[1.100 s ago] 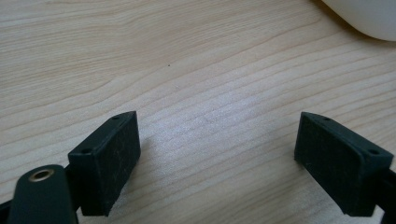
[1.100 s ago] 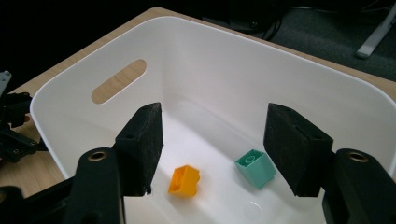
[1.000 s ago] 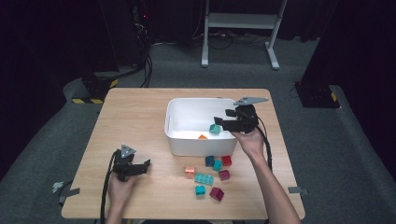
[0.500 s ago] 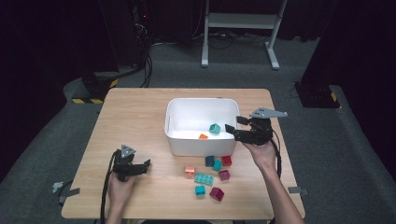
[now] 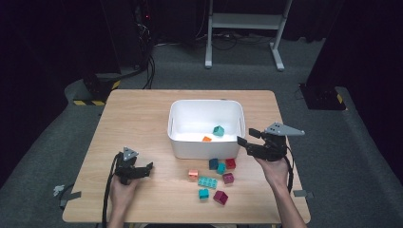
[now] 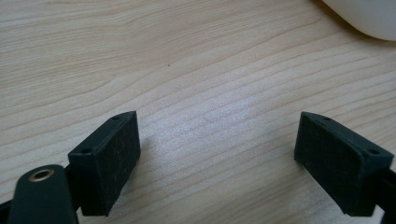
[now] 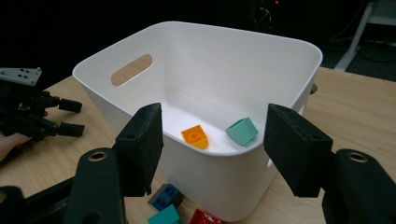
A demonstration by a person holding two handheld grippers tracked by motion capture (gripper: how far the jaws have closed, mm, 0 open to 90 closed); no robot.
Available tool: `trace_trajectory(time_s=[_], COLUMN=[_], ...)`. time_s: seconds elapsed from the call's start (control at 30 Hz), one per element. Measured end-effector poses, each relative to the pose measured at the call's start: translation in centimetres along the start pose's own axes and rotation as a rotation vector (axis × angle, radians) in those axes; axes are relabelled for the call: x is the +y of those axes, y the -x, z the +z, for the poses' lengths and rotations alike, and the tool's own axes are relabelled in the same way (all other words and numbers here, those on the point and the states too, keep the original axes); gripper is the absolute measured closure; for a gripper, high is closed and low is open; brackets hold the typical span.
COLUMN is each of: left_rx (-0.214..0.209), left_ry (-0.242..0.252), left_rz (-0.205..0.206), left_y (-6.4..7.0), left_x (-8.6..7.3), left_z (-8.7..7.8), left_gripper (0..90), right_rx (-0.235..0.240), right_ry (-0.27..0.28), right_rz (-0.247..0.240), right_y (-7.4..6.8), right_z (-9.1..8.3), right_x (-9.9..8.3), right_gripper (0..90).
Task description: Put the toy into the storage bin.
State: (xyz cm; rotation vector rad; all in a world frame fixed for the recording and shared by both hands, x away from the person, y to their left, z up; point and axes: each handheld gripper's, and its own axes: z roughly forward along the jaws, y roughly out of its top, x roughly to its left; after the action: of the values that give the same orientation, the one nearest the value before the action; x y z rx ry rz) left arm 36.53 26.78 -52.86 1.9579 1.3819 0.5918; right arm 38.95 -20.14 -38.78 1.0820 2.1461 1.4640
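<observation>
A white bin (image 5: 205, 105) stands mid-table; inside it lie a teal block (image 5: 218, 130) and an orange block (image 5: 206, 139). My right gripper (image 5: 246, 137) hovers just off the bin's front right corner, open and empty. In the right gripper view, the gripper (image 7: 215, 140) faces the bin (image 7: 196, 28), where the orange block (image 7: 195, 136) and the teal block (image 7: 242, 131) lie. My left gripper (image 5: 148, 169) rests at the front left, open over bare wood (image 6: 219, 154).
Several loose blocks lie in front of the bin: dark blue (image 5: 213, 164), red (image 5: 230, 163), pink (image 5: 193, 174), a long teal one (image 5: 207, 182), magenta (image 5: 228, 178) and maroon (image 5: 220, 197). A corner of the bin (image 6: 369, 18) shows in the left gripper view.
My right gripper has drawn back from above the bin, moving right and toward the person. The teal block stays in the bin. The left gripper has not moved.
</observation>
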Motion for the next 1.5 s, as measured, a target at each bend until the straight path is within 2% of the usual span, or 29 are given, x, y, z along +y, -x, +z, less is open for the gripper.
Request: trace_trajectory(time_s=[0.2, 0.43, 0.87, 1.0, 1.1, 1.27, 1.5], left_rx=[0.000, 0.000, 0.001, 0.001, 0.001, -0.001, 0.001], left_ry=[0.000, 0.000, 0.000, 0.000, 0.000, 0.000, 0.000], left_rz=[0.000, 0.000, 0.000, -0.001, 0.000, -0.002, -0.001], left_y=[0.0, 0.0, 0.0, 0.0, 0.0, 0.0, 0.0], left_x=[0.0, 0.0, 0.0, 0.0, 0.0, 0.0, 0.0], left_z=[0.0, 0.0, 0.0, 0.0, 0.0, 0.0, 0.0], left_gripper=[14.4, 14.5, 14.5, 14.5, 14.5, 14.5, 14.5], right_rx=[-0.014, -0.028, -0.027, -0.019, -0.037, -0.015, 0.003], right_ry=[-0.002, -0.004, -0.036, -0.059, -0.085, -0.124, -0.167], right_rz=[-0.001, 0.025, 0.062, 0.055, 0.031, 0.034, 0.037], right_y=[0.0, 0.3, 0.1, -0.3, -1.1, -2.5, -3.3], right_z=[-0.5, -1.1, -0.7, -0.2, 0.2, 1.2, 2.4], right_x=[-1.1, -2.7, -5.4, -6.3, -7.2, -9.2, -10.7], right_gripper=[39.9, 40.9, 41.4, 41.3, 41.3, 41.2, 40.8])
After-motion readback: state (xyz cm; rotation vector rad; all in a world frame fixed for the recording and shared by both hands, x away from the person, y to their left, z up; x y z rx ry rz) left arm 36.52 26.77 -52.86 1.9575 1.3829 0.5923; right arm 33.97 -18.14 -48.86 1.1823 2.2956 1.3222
